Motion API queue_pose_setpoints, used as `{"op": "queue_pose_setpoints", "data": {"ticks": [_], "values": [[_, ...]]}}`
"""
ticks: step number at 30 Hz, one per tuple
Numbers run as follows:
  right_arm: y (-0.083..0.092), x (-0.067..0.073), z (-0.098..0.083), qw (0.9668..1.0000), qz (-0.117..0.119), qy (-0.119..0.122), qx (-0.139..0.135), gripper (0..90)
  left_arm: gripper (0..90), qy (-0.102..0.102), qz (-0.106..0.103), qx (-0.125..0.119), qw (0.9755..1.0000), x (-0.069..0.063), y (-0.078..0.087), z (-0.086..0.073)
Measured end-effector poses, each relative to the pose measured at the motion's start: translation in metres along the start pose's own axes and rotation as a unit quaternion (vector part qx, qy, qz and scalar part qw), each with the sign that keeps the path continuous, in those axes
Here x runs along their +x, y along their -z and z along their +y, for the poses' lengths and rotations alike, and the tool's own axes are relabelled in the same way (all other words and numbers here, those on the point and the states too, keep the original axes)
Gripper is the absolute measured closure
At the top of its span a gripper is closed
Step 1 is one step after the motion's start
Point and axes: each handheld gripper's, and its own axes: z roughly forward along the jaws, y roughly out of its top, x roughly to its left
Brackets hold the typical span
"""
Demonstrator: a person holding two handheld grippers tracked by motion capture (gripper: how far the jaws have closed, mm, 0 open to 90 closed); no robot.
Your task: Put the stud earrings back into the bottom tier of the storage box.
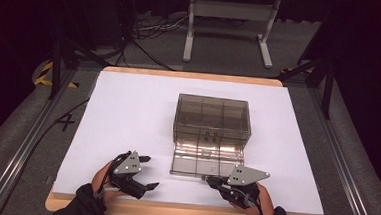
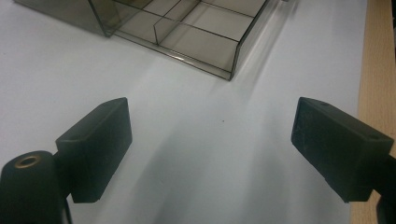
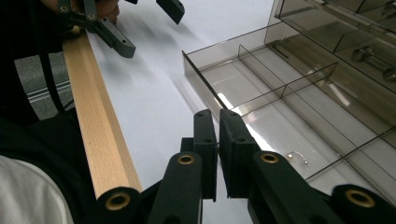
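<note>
A smoky clear drawer box (image 1: 213, 120) stands mid-table on the white sheet (image 1: 128, 113). Its bottom drawer (image 1: 207, 159) is pulled out toward me, and its divided compartments look bare apart from a small metal hook (image 3: 297, 157). My right gripper (image 1: 210, 179) sits at the drawer's front wall. In the right gripper view, the right gripper (image 3: 218, 114) has its jaws pressed together on that thin wall (image 3: 201, 77). My left gripper (image 1: 149, 172) hovers open left of the drawer, holding nothing. The left gripper (image 2: 210, 149) points at bare sheet, with the drawer's corner (image 2: 205, 32) beyond.
The wooden table edge (image 3: 93, 116) runs close under both hands. Small dark parts (image 1: 211, 136) lie in a shut upper drawer. Beyond the table are a white metal stand (image 1: 228, 24), floor cables (image 1: 148, 30) and side rails (image 1: 26, 142).
</note>
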Motion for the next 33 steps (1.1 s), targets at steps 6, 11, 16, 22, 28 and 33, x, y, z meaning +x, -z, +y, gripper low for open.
{"op": "queue_pose_setpoints", "data": {"ticks": [6, 11, 16, 22, 28, 33], "values": [[0.001, -0.003, 0.006, 0.9999, -0.004, 0.0, -0.01, 85.3, 12.9, 0.003, 0.002, -0.005, 1.0, 0.001, 0.001, 0.0], [0.005, -0.007, 0.011, 0.9997, -0.013, -0.003, -0.02, 85.3, 12.9, -0.004, 0.002, -0.001, 1.0, 0.0, 0.0, 0.0], [0.008, -0.01, 0.016, 0.9994, -0.021, -0.002, -0.028, 85.3, 13.2, -0.002, 0.003, 0.003, 1.0, -0.001, 0.0, 0.0], [0.008, -0.01, 0.022, 0.9991, -0.02, 0.004, -0.036, 85.3, 13.0, -0.006, 0.005, 0.004, 1.0, -0.001, -0.001, 0.001], [0.007, -0.009, 0.028, 0.9989, -0.02, 0.008, -0.041, 85.3, 12.9, -0.009, 0.005, 0.005, 0.9999, -0.001, -0.001, 0.001], [0.002, -0.011, 0.029, 0.999, -0.021, 0.007, -0.039, 85.3, 12.9, -0.01, 0.003, 0.005, 0.9999, -0.001, -0.001, 0.001]]}}
